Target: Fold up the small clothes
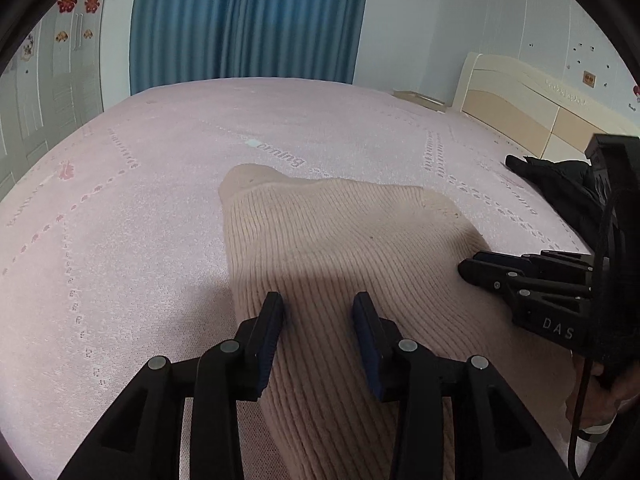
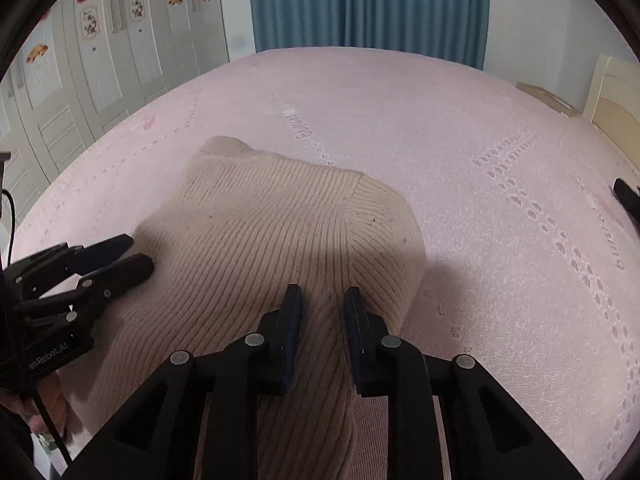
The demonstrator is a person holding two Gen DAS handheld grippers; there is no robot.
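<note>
A ribbed, pale pink sweater lay on the near part of a bed covered by a pink patterned sheet, its far end bunched into a rounded hump. The left gripper stood over the sweater's near left portion with its jaws partly apart; knit showed in the gap, but the blue pads did not press on it. The right gripper stood over the near right portion, its jaws narrower, with a raised ridge of knit running up between them; I could not tell whether the pads pinched it. Each gripper showed at the edge of the other's view, beside the sweater. A dark garment lay on the sheet to the right, near a cream headboard. Blue curtains hung beyond the bed, with white wardrobe doors on the left.
</note>
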